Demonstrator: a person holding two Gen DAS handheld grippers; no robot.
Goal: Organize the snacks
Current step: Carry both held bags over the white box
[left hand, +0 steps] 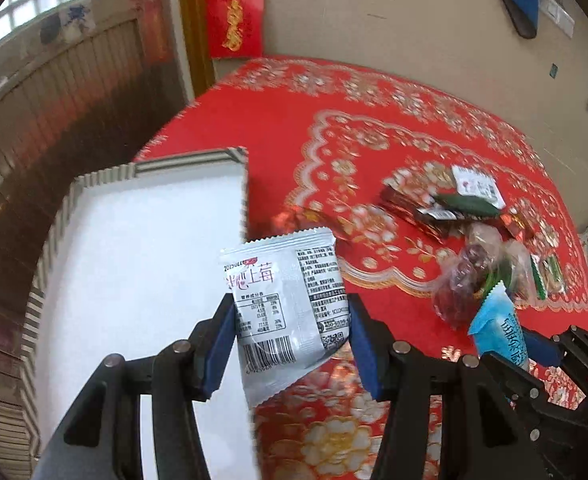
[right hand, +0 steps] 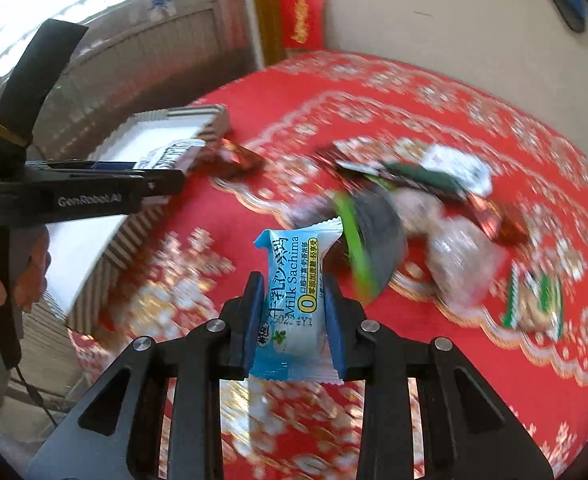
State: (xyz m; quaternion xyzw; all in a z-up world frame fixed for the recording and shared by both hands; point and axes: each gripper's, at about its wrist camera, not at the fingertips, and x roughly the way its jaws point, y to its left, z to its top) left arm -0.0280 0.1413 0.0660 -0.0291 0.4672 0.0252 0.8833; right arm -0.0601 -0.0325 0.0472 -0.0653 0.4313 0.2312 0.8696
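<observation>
My left gripper [left hand: 290, 308] is shut on a grey-white snack packet [left hand: 282, 276] with a barcode, held upright in the air beside the white box [left hand: 134, 169] with a ribbed rim. My right gripper [right hand: 292, 284] is shut on a light blue Milk Sachima packet [right hand: 294, 264], lifted above the red tablecloth. In the right wrist view the left gripper [right hand: 166, 178] reaches in from the left with its grey packet [right hand: 174, 154] next to the box [right hand: 198, 114]. The blue packet [left hand: 498, 320] also shows at the lower right of the left wrist view.
A pile of several wrapped snacks [left hand: 474, 236] lies on the red flowered tablecloth [left hand: 374, 120] to the right, blurred in the right wrist view [right hand: 414, 208]. A red-brown wrapper [left hand: 306, 218] lies by the box corner. A person's hand [right hand: 26, 276] holds the left gripper's handle. A beige wall stands behind.
</observation>
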